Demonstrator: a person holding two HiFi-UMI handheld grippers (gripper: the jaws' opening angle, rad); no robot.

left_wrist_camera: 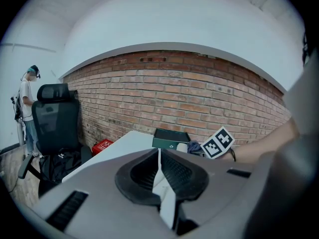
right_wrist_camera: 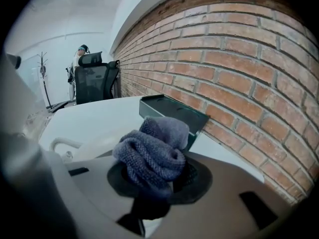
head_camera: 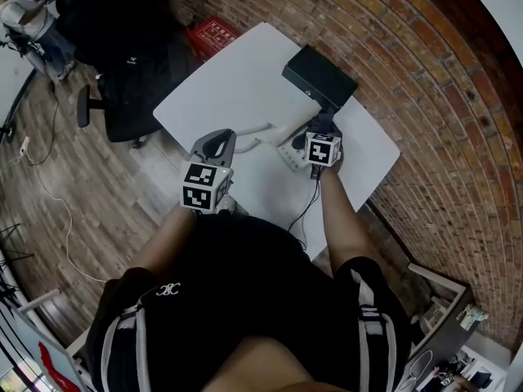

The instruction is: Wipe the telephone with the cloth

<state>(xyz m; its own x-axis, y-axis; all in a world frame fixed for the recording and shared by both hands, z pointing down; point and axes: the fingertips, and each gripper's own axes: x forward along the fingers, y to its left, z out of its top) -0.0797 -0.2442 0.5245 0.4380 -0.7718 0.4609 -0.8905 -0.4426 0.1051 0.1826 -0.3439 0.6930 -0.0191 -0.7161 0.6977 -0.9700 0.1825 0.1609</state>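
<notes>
A white table [head_camera: 245, 88] stands against a brick wall, and a dark box [head_camera: 319, 76] sits on its wall-side end. A small pale logo shows on the box's near side in the left gripper view, too small to read.

The white telephone [head_camera: 288, 152] lies on the table just on the person's side of the box, its handset towards the table's middle. The right gripper view shows the telephone [right_wrist_camera: 84, 146] low and left of the box [right_wrist_camera: 169, 111].

The right gripper [head_camera: 321, 126] hangs between the box and the telephone, close to both. Its jaws are clamped on a bunched grey-blue cloth [right_wrist_camera: 152, 156], which bulges up out of the right gripper [right_wrist_camera: 162, 180] and hides part of the box. The cloth does not visibly touch the telephone.

The left gripper [head_camera: 219, 135] is further from the box than the telephone, over the table's near edge. Its jaws are pressed together with nothing between them, and only a thin white sliver shows behind the pads. Seen from the left gripper [left_wrist_camera: 159, 156], its jaws point towards the box [left_wrist_camera: 171, 138].

Both marker cubes carry black-and-white square patterns, not letters.

A red item [head_camera: 211, 33] lies on the floor left of the box, past the table's far corner; its white writing is unreadable. A black chair [head_camera: 122, 64] stands further left. The person's shorts [head_camera: 167, 290] bear a small white logo like two interlocked Cs.
</notes>
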